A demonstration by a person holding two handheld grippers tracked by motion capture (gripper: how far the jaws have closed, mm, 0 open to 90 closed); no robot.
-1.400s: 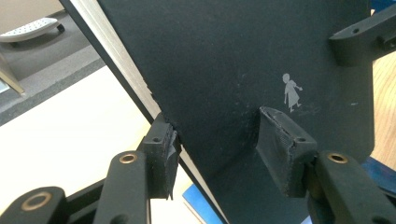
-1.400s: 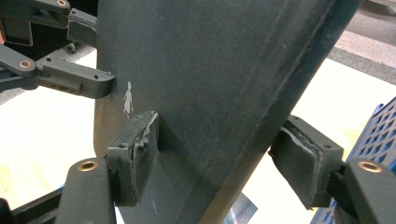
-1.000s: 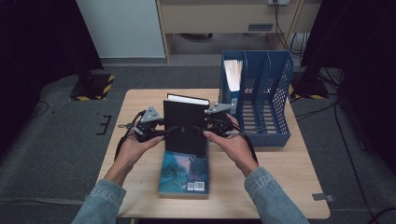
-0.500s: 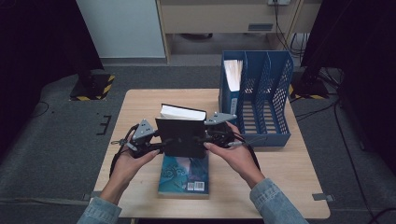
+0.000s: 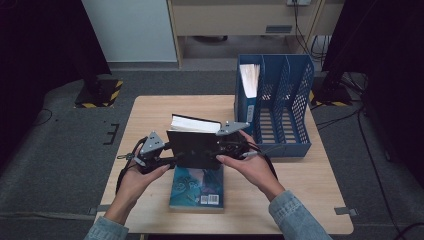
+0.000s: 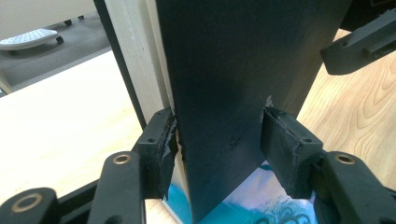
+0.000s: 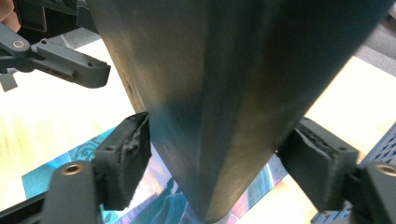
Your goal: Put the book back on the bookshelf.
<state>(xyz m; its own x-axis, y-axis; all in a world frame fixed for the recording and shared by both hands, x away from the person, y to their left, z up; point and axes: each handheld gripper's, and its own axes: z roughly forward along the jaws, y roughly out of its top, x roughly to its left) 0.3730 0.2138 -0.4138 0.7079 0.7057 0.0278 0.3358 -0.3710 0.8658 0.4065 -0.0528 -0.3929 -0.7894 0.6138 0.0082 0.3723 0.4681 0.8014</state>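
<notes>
Two books sit in front of you, and the blue file rack (image 5: 280,100) at the far right of the worktop (image 5: 150,115) is the mark to place them by. You hold the black book (image 5: 195,147) lifted and tilted just left of the rack, its pale page edge turned away from you. Beneath it, nearer to you than the rack, the teal book (image 5: 197,190) lies flat on the worktop.

Your left gripper (image 5: 167,160) takes the black book on the side away from the rack. In the left gripper view its fingers (image 6: 159,144) press on the book from both sides, one on the page edge and one on the dark cover, so they are clamped on it.

Your right gripper (image 5: 222,149) is at the side nearest the rack. Its fingers (image 7: 123,158) have just been opening; in the right gripper view the book's corner stands between them, and a gap shows at the right-hand finger, so they stand apart.
</notes>
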